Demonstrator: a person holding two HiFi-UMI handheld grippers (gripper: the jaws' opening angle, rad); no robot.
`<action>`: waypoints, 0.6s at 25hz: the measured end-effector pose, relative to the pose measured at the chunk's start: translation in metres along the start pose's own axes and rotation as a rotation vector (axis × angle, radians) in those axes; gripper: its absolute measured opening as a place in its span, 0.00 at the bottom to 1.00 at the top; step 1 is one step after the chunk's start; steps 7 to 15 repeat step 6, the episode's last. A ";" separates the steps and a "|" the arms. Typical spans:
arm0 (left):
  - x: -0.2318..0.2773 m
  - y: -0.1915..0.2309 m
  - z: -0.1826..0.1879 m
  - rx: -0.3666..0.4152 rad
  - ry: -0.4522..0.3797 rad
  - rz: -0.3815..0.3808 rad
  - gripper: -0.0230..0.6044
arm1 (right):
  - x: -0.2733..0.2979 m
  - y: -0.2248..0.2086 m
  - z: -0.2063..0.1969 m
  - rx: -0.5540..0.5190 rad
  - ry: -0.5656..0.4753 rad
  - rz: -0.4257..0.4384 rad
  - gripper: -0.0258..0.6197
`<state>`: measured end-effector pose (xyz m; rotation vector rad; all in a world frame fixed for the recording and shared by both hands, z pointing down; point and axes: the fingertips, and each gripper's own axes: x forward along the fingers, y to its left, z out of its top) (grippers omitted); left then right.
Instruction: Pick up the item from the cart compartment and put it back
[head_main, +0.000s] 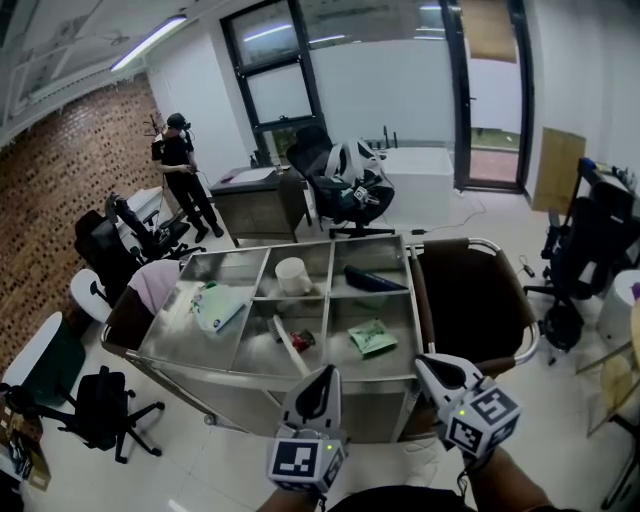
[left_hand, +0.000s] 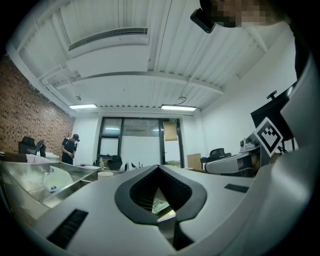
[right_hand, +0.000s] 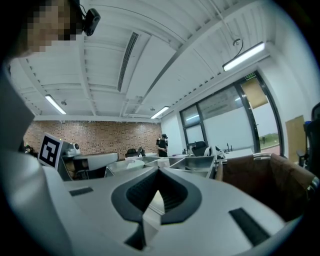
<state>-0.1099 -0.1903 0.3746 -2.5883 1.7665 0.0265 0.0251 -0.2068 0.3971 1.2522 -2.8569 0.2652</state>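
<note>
Left gripper (head_main: 325, 377) and right gripper (head_main: 433, 367) both have fingers pressed together on nothing, hovering at the cart's (head_main: 230, 385) near edge. The green packet (head_main: 372, 338) lies flat in the near right compartment, just beyond and between them. I'd say the left one's lined up better.

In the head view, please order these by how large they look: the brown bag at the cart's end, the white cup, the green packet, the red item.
Largest: brown bag.
Next: green packet and white cup; nearly alike, so not ranked.
Smallest: red item.
</note>
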 end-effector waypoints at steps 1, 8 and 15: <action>0.000 0.000 -0.001 -0.001 0.003 0.000 0.04 | 0.000 0.000 0.000 0.002 0.000 0.000 0.07; 0.001 -0.003 0.000 0.011 0.000 -0.006 0.04 | -0.003 0.001 -0.001 0.004 0.000 0.001 0.07; 0.001 -0.003 0.000 0.011 0.000 -0.006 0.04 | -0.003 0.001 -0.001 0.004 0.000 0.001 0.07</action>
